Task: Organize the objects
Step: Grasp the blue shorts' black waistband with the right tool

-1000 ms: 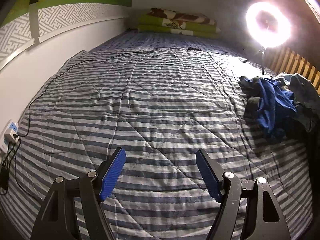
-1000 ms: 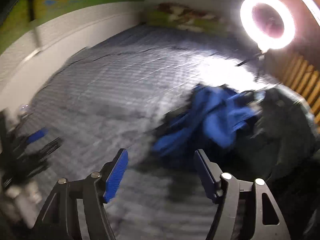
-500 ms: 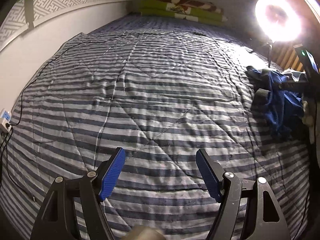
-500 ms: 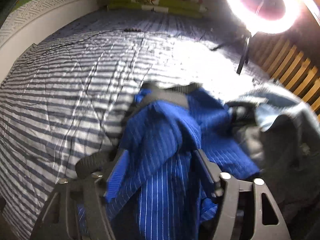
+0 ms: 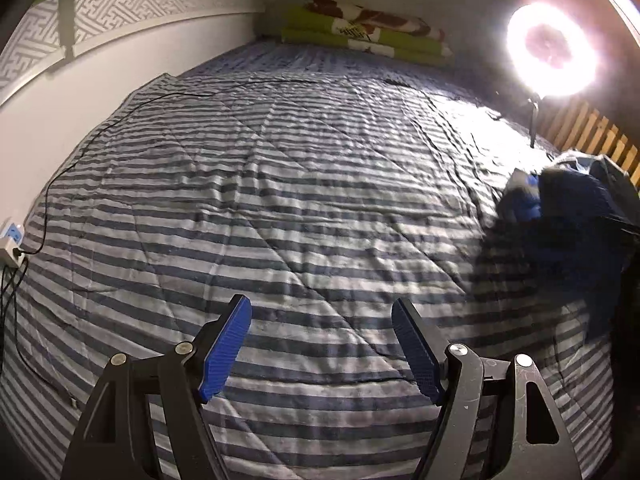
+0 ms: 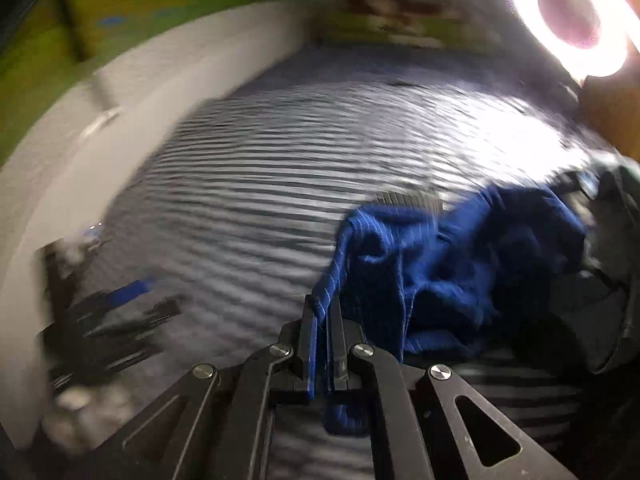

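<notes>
A blue pinstriped garment lies crumpled on the striped quilt at the right side of the bed. My right gripper is shut on a fold of its edge, and the cloth hangs out below the pads. From the left wrist view the same blue garment shows at the far right, blurred. My left gripper hovers open over bare striped quilt, nothing between its blue pads. The left gripper appears blurred at the lower left of the right wrist view.
Dark grey clothes lie heaped beside the blue garment. A bright ring light stands at the right edge by a wooden slatted rail. Folded green bedding sits at the head. A black cable runs to a power strip by the wall.
My right gripper swung to the blue garment, closed on its edge and pulled back left with the cloth. The left gripper stayed open over the quilt.
</notes>
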Demonstrator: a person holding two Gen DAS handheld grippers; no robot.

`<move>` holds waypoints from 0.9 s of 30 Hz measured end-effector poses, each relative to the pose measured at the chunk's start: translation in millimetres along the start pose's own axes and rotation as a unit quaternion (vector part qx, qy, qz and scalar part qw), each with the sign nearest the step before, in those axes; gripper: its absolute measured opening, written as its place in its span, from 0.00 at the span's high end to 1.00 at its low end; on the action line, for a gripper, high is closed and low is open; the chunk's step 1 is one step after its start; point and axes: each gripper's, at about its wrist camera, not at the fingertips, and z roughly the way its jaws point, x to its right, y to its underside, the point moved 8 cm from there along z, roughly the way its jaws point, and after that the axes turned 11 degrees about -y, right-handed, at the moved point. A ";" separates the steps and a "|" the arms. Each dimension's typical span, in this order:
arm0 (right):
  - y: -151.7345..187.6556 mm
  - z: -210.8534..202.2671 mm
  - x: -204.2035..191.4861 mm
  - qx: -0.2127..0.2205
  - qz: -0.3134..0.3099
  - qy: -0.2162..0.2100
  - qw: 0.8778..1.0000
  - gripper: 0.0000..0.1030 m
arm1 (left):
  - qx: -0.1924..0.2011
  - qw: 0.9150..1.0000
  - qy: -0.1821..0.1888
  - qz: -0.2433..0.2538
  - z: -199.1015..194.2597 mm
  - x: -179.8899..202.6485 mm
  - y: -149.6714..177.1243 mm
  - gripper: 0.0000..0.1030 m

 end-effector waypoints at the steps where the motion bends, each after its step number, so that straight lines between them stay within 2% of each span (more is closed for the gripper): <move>1: -2.0 -5.0 -19.2 0.005 -0.019 -0.012 1.000 0.97 | 0.001 1.000 -0.002 -0.005 -1.1 -4.8 -1.6 0.26; 3: -6.5 -25.8 -62.6 0.025 -0.061 -0.039 0.997 0.97 | 0.004 1.000 -0.005 -0.020 -4.6 -19.5 -5.6 0.26; 5: -4.5 -43.4 -87.4 0.035 -0.083 -0.053 0.994 0.97 | 0.007 0.999 -0.008 -0.031 -6.9 -31.7 -8.4 0.26; 8: 10.8 -56.8 -88.6 0.034 -0.079 -0.038 0.996 0.97 | 0.011 0.999 -0.007 -0.048 -11.6 -49.9 -11.6 0.26; 12: 53.0 -66.8 -33.0 0.015 -0.009 0.020 1.000 0.97 | 0.012 0.999 0.002 -0.045 -16.8 -51.1 -12.0 0.26; 16: 100.4 -70.5 34.7 -0.022 0.070 0.082 0.994 0.97 | 0.015 1.000 0.018 -0.015 -21.6 -24.4 -8.5 0.26; 18: 129.3 -70.6 55.3 -0.061 0.086 0.095 0.990 0.94 | 0.015 0.999 0.030 0.006 -23.7 -5.0 -5.1 0.26; 20: 143.7 -73.2 65.4 -0.078 0.098 0.096 0.987 0.93 | 0.013 0.999 0.042 0.028 -24.5 14.0 -1.1 0.26; 22: 145.8 -83.4 63.8 -0.068 0.101 0.084 0.989 0.84 | 0.011 0.998 0.045 0.042 -24.9 27.4 2.4 0.26; 24: 137.0 -93.5 62.7 -0.038 0.100 0.077 0.991 0.48 | 0.006 0.997 0.048 0.054 -22.8 38.4 7.1 0.26; 25: 131.9 -97.4 65.4 -0.022 0.099 0.077 0.992 0.44 | 0.002 0.997 0.050 0.057 -21.4 43.1 10.0 0.26; 27: 117.7 -101.7 76.4 -0.001 0.102 0.077 0.992 0.43 | -0.006 0.997 0.054 0.062 -15.6 50.9 14.4 0.26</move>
